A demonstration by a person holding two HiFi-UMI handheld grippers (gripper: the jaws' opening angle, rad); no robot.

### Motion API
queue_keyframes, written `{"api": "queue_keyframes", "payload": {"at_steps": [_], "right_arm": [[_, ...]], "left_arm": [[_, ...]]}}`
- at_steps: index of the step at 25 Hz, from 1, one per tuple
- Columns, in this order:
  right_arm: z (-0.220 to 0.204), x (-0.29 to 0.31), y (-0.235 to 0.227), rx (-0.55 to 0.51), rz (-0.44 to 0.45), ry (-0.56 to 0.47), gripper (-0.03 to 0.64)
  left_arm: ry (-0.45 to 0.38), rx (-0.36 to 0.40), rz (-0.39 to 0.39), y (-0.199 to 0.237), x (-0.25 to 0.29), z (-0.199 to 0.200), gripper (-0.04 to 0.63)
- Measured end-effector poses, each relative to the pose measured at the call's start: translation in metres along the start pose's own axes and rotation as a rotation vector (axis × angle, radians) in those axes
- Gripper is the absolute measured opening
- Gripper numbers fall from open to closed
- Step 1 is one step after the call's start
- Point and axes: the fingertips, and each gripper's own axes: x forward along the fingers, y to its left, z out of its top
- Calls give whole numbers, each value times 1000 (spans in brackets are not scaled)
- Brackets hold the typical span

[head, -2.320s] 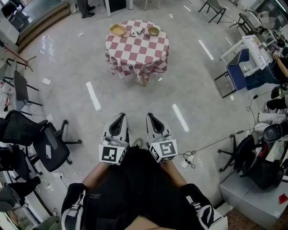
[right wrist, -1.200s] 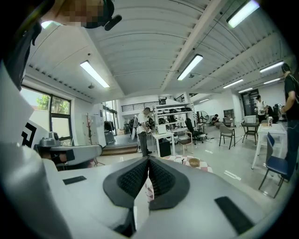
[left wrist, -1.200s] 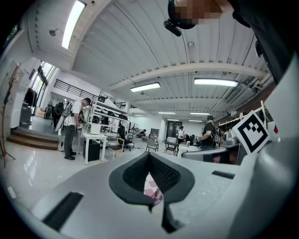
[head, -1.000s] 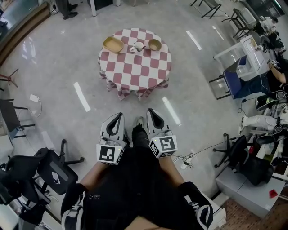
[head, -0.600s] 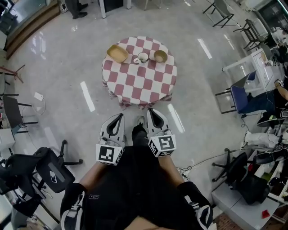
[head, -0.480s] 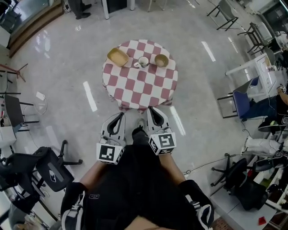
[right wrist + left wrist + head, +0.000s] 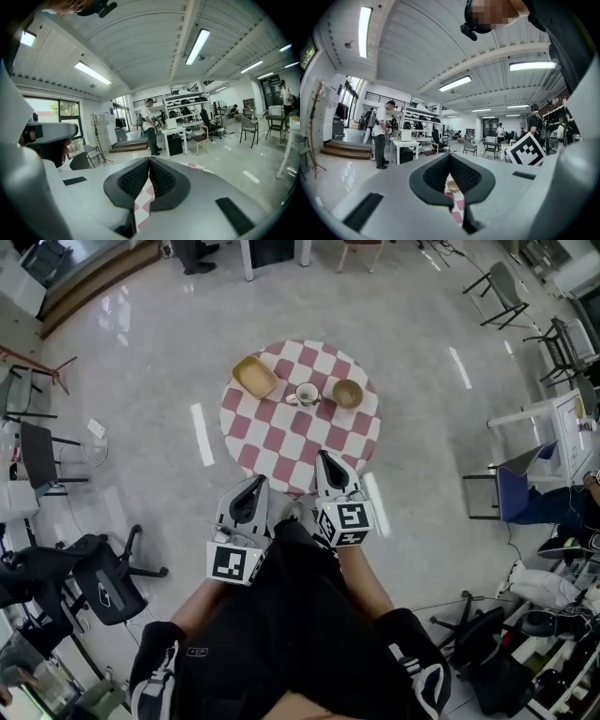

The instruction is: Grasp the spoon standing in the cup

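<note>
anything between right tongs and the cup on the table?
Nothing but bare checked tablecloth between the right tongs and the cup, as the head view shows.

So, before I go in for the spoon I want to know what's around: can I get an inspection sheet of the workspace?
surface: round table with a checked cloth, just ahead of the grippers.
job's things: cup near the far edge; spoon too small to tell.
clutter: yellow tray left of the cup, wooden bowl right of it.
grippers: left gripper and right gripper both shut and empty.
cables: nothing seen near the table.
surroundings: floor, office chair at left, standing person.
</note>
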Motion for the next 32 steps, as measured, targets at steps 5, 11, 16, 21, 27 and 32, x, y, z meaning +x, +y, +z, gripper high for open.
{"api": "queue_keyframes", "payload": {"at_steps": [5,11,16,21,27,32], "right_arm": [[-5,43,-22,41,-29,36,26],[-30,100,-55,161,-110,123,26],[-67,144,-85,307,-181,219,29],[-98,180,-113,432,-250,290,88],[-137,216,-140,568,-299,362,137],[-158,230,-153,621,-337,401,160]], "left_arm": [[-15,-9,-19,23,39,6,8],[34,-22,-78,54,94,3,9],[46,-23,-119,80,130,6,8],[95,-72,-142,106,157,-6,8],[136,-110,-132,129,180,-20,8],[163,-127,-122,143,189,-27,8]]}}
